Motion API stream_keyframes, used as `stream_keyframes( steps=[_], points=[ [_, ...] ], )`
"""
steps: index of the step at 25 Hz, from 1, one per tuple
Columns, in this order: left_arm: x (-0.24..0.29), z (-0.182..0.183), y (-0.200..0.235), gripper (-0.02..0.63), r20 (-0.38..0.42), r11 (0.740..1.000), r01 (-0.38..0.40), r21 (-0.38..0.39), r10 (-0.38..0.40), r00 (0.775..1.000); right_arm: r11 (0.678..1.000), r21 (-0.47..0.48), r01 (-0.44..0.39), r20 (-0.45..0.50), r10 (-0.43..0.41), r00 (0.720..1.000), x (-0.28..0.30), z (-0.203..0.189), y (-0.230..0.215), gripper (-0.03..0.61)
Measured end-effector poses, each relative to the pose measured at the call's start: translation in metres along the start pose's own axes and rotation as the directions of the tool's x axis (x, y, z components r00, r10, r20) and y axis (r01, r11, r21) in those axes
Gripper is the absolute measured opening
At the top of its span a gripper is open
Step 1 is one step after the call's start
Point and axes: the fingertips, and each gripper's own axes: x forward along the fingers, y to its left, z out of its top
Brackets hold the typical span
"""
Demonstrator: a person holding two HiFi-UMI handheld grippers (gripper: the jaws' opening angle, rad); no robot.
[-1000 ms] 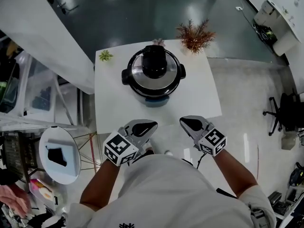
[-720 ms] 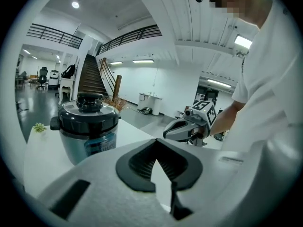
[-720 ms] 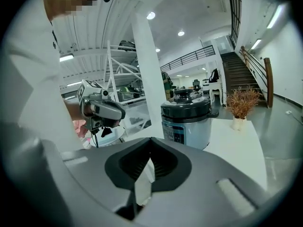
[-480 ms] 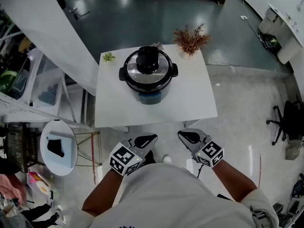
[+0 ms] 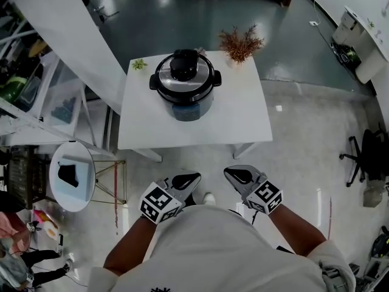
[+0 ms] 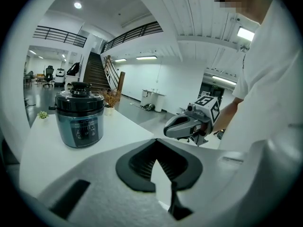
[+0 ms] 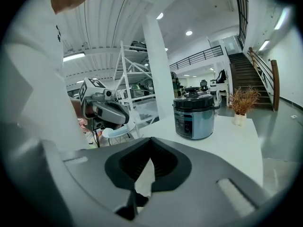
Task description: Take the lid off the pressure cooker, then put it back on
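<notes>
Head view: pressure cooker (image 5: 185,93), lid (image 5: 184,70) seated, stands upper centre on table (image 5: 243,123). Left gripper (image 5: 193,177) and right gripper (image 5: 231,173), lower centre: closed, empty, well clear. Recommended: approach squarely; open jaws before reaching the lid.

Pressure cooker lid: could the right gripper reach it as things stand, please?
Probably not yet: the right gripper hangs short of the table's near edge, and the lid sits toward its far side. Nothing blocks the way.
</notes>
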Motion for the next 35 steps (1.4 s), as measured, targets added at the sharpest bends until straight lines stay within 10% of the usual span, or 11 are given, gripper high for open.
stream_keyframes(
  steps=[35],
  points=[
    [0.011, -0.024, -0.026, 0.006, -0.053, 0.999, -0.039, -0.035, 0.037, 0.998, 1.0, 0.0, -0.028, 0.011, 0.028, 1.0, -0.008, -0.031, 0.011, 0.012]
  ],
)
